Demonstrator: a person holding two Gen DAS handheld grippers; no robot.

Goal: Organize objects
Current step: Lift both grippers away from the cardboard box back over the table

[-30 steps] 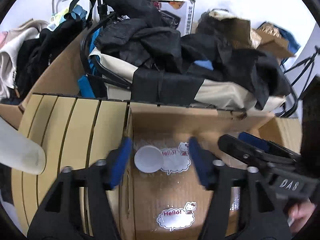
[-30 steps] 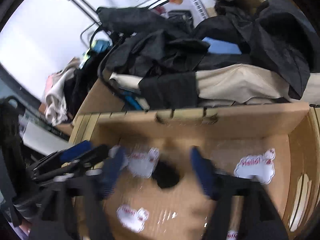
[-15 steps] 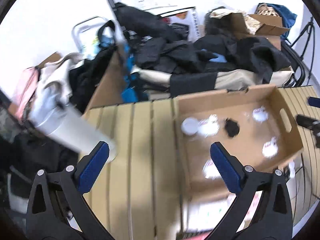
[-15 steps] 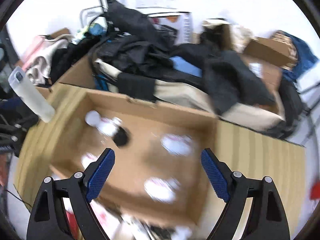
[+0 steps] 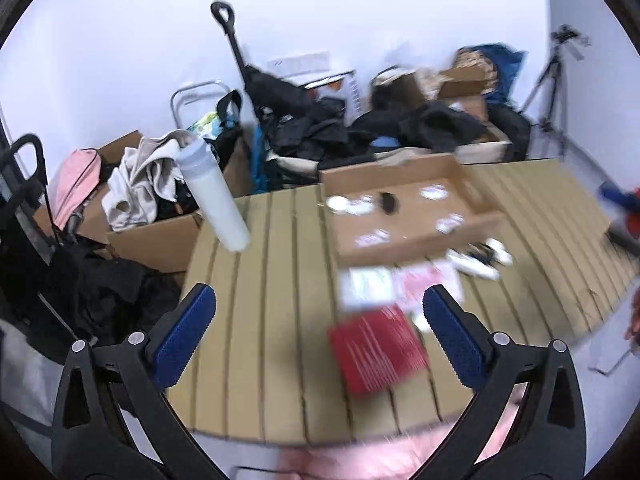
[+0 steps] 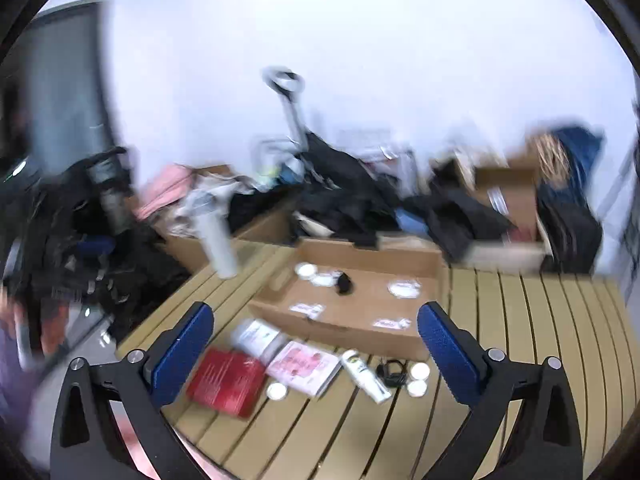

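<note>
Left gripper [image 5: 319,330] spread wide and empty; right gripper [image 6: 310,348] still opening, nothing between its jaws.
A hasty reach could sweep the loose items off the slatted table [image 6: 540,332]: the red booklet [image 6: 226,381] lies just ahead of the right gripper's left finger, the white tube [image 6: 366,374] and small jars [image 6: 418,378] between the fingers, blurred. Beyond them sits the shallow cardboard tray [image 6: 360,300], nearly bare; a white bottle [image 5: 214,192] stands far left.

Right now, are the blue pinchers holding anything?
No. The left gripper is open with nothing between its pads, and the right gripper is opening, empty too.
</note>
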